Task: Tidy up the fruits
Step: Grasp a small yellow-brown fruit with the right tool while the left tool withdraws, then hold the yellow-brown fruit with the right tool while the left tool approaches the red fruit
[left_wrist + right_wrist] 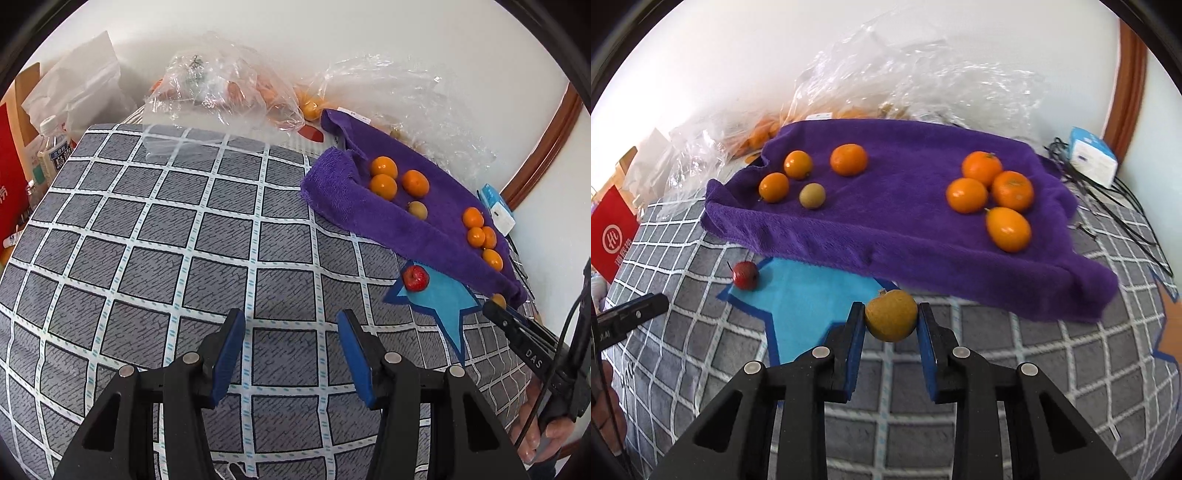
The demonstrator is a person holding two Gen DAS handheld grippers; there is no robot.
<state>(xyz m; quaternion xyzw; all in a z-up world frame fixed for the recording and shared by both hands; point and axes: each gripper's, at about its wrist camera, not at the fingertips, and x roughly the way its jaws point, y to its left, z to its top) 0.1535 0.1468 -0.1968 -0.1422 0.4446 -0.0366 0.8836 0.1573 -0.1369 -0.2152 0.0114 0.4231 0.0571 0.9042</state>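
White wall behind; a grey checked bedspread (155, 229) covers what looks like a bed, not a table. A purple towel (908, 229) serves as landmark. On it, two groups: at its left end three small oranges (798, 164) and one tan longan-like fruit (812, 195); at its right end four oranges (1008, 229). Just below the towel's front edge lies a blue star-shaped mat (801, 291), with a small red fruit (745, 275) on its left point.

Right gripper (891, 319): jaws closed on a second tan fruit (891, 314), held across its widest part, just in front of the towel's front edge above the mat.

Left gripper (291, 350): jaws part open, empty, above bare bedspread left of the towel.

Judgement: the fruit is light, round, thin-shelled, probably brittle; gentle pressure at the equator suits, as it may roll out.
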